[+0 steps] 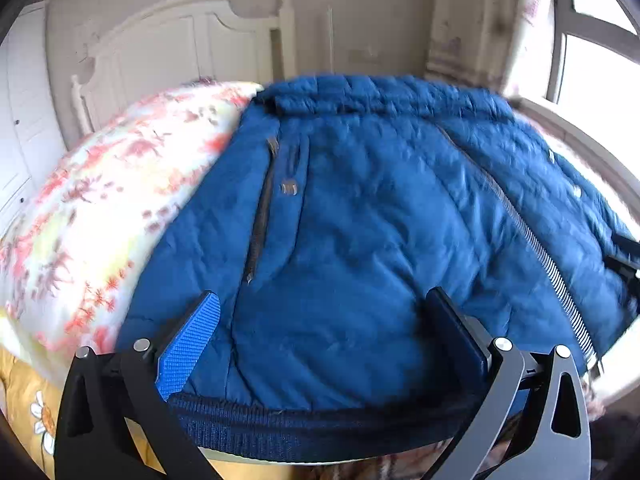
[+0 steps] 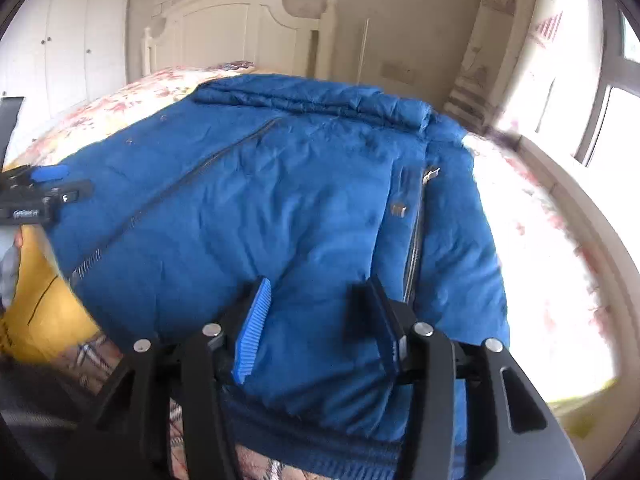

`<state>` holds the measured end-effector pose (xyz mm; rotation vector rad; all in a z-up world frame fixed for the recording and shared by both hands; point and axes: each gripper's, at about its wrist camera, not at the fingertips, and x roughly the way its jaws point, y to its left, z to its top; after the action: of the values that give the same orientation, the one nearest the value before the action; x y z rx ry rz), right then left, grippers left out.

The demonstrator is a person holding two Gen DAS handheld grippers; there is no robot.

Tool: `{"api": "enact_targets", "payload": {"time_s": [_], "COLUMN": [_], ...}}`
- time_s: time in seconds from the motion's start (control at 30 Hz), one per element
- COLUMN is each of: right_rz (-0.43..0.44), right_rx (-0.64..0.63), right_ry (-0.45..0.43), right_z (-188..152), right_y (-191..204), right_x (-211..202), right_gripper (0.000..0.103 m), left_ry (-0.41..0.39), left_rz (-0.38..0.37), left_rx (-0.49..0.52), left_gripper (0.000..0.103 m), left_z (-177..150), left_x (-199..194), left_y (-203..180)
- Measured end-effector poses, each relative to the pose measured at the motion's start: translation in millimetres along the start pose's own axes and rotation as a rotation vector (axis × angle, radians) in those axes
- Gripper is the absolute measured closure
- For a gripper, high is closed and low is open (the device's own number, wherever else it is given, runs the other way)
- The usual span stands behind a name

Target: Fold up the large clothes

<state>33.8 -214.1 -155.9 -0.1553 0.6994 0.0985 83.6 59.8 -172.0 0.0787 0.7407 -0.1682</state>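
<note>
A blue padded jacket (image 1: 360,208) lies front up on the bed, zipped, collar at the far end and dark ribbed hem (image 1: 320,428) nearest me. My left gripper (image 1: 324,320) is open over the hem on the jacket's left half, nothing between its fingers but the cloth below. In the right wrist view the jacket (image 2: 260,208) fills the middle. My right gripper (image 2: 316,304) is open above the hem on the jacket's right half, near a pocket zipper (image 2: 416,240). The left gripper (image 2: 44,192) shows at the left edge of the right wrist view.
A floral bedsheet (image 1: 100,208) covers the bed. A white headboard (image 1: 180,44) and a white wardrobe (image 2: 72,40) stand beyond. A window (image 2: 608,100) is at the right. A yellow flowered blanket (image 1: 28,400) and a plaid cloth (image 2: 88,356) lie at the near edge.
</note>
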Motion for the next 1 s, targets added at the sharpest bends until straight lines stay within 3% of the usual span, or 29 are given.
{"api": "enact_targets", "payload": {"time_s": [0.13, 0.27, 0.33, 0.43, 0.5, 0.57, 0.63, 0.73, 0.83, 0.93, 1.0], "right_rz": [-0.017, -0.100, -0.093, -0.058, -0.096, -0.166, -0.183, -0.084, -0.044, 0.034, 0.083], "right_rx": [-0.005, 0.024, 0.065, 0.065, 0.058, 0.062, 0.105, 0.190, 0.195, 0.316, 0.395], "right_ry": [0.016, -0.065, -0.005, -0.031, -0.017, -0.075, -0.074, -0.032, -0.017, -0.051, -0.047], "right_z": [1.8, 5.1, -5.1, -13.3, -8.3, -7.8, -13.4, -23.3, -20.8, -28.2, -37.7], "right_y": [1.1, -0.1, -13.4, -19.6, -17.1, -14.3, -23.9, -43.8, -52.3, -79.8, -94.0], "right_x": [-5.7, -20.9, -7.4, -8.4, -12.7, -24.1, -21.9, -12.8, -24.0, -44.0, -49.5], "right_gripper": [0.055, 0.055, 0.051, 0.051, 0.051, 0.048, 0.036, 0.032, 0.031, 0.030, 0.030], "left_ry": [-0.002, -0.004, -0.004, -0.007, -0.007, -0.009, -0.011, -0.017, -0.060, -0.080, -0.082], "left_rz": [0.022, 0.012, 0.012, 0.011, 0.011, 0.011, 0.010, -0.014, -0.088, -0.145, -0.230], "left_rx": [0.011, 0.011, 0.010, 0.010, 0.009, 0.010, 0.009, -0.009, -0.035, -0.124, -0.205], "left_gripper": [0.004, 0.004, 0.004, 0.004, 0.004, 0.004, 0.004, 0.005, 0.005, 0.005, 0.005], "left_z": [-0.7, -3.1, -2.0, -1.9, -1.9, -2.2, -2.3, -2.0, -5.1, -7.9, -9.7], "left_x": [-1.4, -3.9, -1.7, -0.9, -0.7, -1.1, -1.3, -7.4, -27.1, -39.3, -42.0], "left_y": [-1.1, 2.6, 3.8, 3.9, 3.6, 3.7, 3.8, 7.9, 20.4, 53.3, 80.1]}}
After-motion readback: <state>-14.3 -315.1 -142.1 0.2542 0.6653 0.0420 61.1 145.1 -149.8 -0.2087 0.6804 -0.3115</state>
